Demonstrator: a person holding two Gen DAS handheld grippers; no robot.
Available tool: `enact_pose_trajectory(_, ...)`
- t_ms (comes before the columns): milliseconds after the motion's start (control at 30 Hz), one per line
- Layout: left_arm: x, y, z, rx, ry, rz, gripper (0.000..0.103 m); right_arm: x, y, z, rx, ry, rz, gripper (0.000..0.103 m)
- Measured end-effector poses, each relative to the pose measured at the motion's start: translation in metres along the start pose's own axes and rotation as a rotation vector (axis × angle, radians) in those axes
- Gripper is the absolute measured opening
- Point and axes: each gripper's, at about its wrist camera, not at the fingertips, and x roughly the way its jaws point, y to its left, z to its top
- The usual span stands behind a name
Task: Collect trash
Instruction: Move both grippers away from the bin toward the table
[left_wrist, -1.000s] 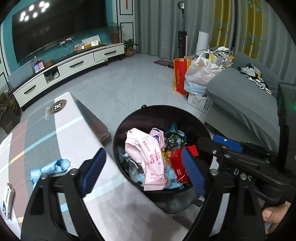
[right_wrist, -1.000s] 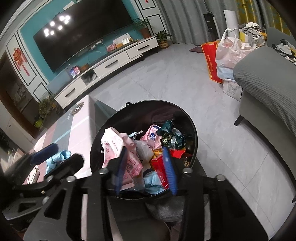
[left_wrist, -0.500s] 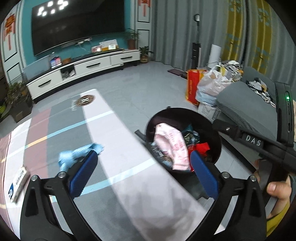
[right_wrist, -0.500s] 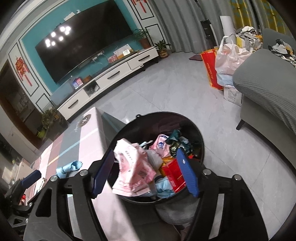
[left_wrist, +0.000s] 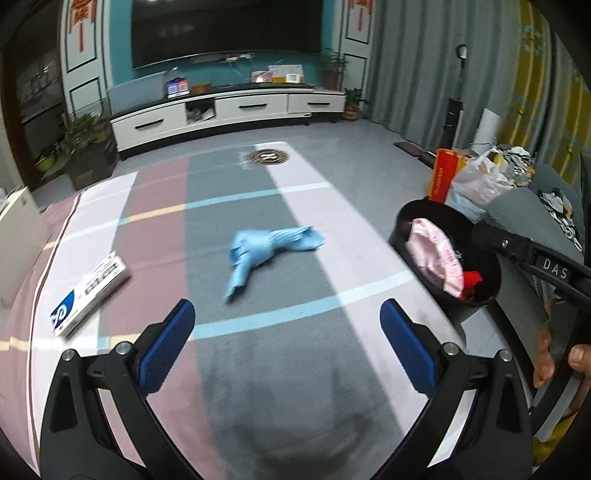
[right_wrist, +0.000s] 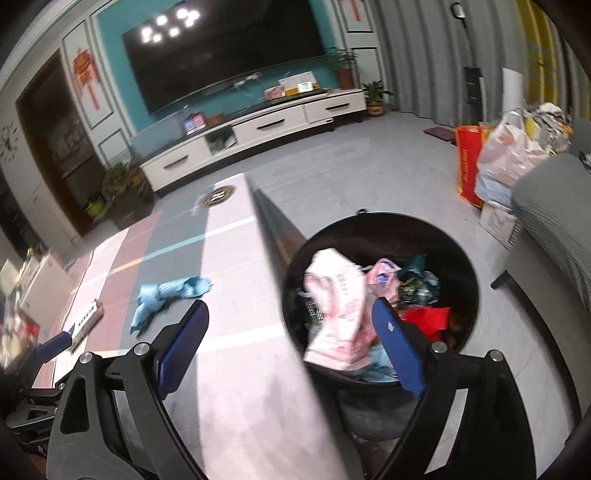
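A crumpled light-blue cloth (left_wrist: 267, 249) lies in the middle of the striped table (left_wrist: 155, 206); it also shows in the right wrist view (right_wrist: 166, 295). A white and blue box (left_wrist: 88, 290) lies at the table's left, also in the right wrist view (right_wrist: 86, 317). A black trash bin (right_wrist: 461, 254) full of wrappers, with a pink bag (right_wrist: 340, 314) on top, stands off the table's right edge; it also shows in the left wrist view (left_wrist: 436, 218). My left gripper (left_wrist: 286, 347) is open and empty above the table, near side of the cloth. My right gripper (right_wrist: 291, 347) is open and empty over the table edge and bin.
A grey sofa (right_wrist: 554, 206) stands right of the bin. Red and white shopping bags (right_wrist: 495, 162) sit on the floor behind it. A white TV cabinet (left_wrist: 229, 110) and potted plants (left_wrist: 85, 144) line the far wall.
My left gripper has swung left from over the bin to over the table, facing the blue cloth. My right gripper has opened wide and shifted left; the pink bag lies in the bin.
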Motion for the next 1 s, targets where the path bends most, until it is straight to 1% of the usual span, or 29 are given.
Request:
enact_pose_trajectory(200,-0.003,0.032,-0.011,-0.056,0.008,0.025,0.100,0.014,0.038,-0.007,-0.085,0.041,0.017,0.088)
enact_pose_trajectory(400,-0.004,0.056,-0.021,-0.075,0.015,0.041,0.100,0.025,0.059,-0.010,-0.101,0.068,0.041,0.088)
enact_pose_trajectory(567,-0.004,0.082,-0.027,-0.100,0.013,0.073,0.100,0.036,0.082,-0.013,-0.137,0.093,0.057,0.088)
enact_pose_trajectory(767,-0.002,0.116,-0.030,-0.161,0.011,0.091,0.100,0.052,0.110,-0.019,-0.191,0.128,0.078,0.088)
enact_pose_trajectory(1000,-0.005,0.147,-0.027,-0.191,-0.004,0.125,0.100,0.067,0.138,-0.025,-0.224,0.160,0.108,0.088)
